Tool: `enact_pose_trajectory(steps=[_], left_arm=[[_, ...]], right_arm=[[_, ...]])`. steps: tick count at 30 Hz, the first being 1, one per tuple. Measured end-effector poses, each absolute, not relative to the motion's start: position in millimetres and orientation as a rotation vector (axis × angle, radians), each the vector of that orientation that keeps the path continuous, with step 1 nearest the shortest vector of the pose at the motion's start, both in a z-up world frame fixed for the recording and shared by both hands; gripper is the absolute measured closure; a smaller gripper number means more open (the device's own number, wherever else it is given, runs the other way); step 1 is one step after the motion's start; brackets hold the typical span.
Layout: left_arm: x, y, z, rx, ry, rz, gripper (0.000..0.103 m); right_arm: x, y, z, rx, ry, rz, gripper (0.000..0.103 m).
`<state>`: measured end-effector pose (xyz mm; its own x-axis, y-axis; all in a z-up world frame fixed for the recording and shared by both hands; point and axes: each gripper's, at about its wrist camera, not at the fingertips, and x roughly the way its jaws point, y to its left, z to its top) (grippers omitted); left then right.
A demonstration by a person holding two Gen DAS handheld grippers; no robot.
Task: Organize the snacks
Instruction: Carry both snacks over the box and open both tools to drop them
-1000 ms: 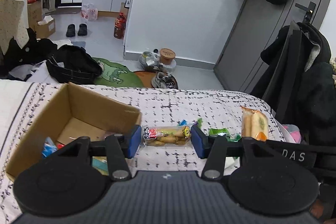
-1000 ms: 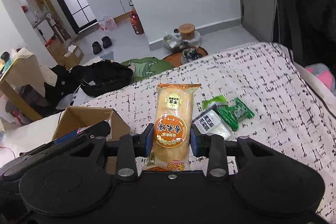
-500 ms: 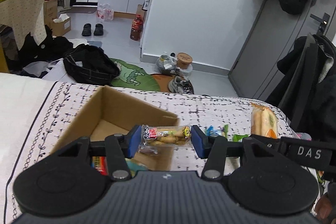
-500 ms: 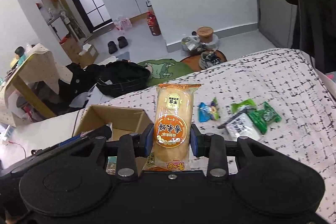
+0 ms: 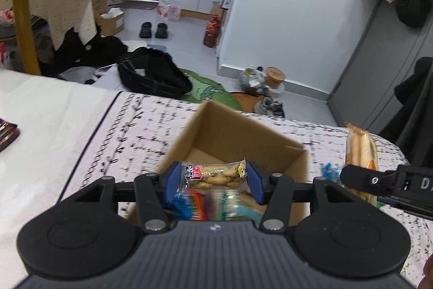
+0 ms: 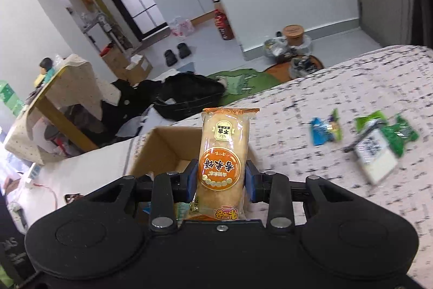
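My left gripper (image 5: 213, 178) is shut on a clear cookie packet (image 5: 213, 175), held crosswise over the open cardboard box (image 5: 224, 132). Several snack packs lie blurred inside the box under the packet. My right gripper (image 6: 220, 178) is shut on an orange rice-cracker packet (image 6: 224, 153) that stands upright between its blue pads. It hangs at the right rim of the cardboard box (image 6: 162, 145). In the left wrist view the same rice-cracker packet (image 5: 360, 151) shows at the right, beside the box.
The box sits on a bed with a black-and-white patterned cover (image 6: 338, 88). A blue packet (image 6: 323, 130), green packets (image 6: 397, 132) and a white one (image 6: 376, 156) lie loose on it to the right. Beyond the bed edge are a black bag (image 5: 154, 75) and floor clutter.
Both grippers have swung left with their packets. The box has come from the left side to under the left gripper, and the loose packets have slid off to the right.
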<state>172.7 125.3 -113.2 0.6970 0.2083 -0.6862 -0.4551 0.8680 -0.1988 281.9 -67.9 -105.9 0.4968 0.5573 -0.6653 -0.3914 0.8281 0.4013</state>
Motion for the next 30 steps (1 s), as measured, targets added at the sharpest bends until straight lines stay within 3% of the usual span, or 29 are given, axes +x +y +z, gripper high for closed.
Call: enact_pose_trajectory(steps=[9,12,20,30], left_arm=[[167.4,138.3,-111.0,-0.381,0.710,0.366,0.044],[168.4,140.8,-111.1,-0.381,0.704,0.342,0.036],[175.0,141.6,-115.1,-0.377,0.730,0.352,0.035],[173.2,147.0,-97.8,-0.391,0.682,0.340,0.021]], right_arm=[[288.0,-43.0,-121.3,0.234,0.913,0.616,0.068],[291.3,-38.6,-123.4,0.245,0.917,0.647,0.065],[289.7,-55.8,-130.5,0.288,0.936,0.618,0.052],[284.7,-99.3,-131.3,0.255,0.927,0.539,0.036]])
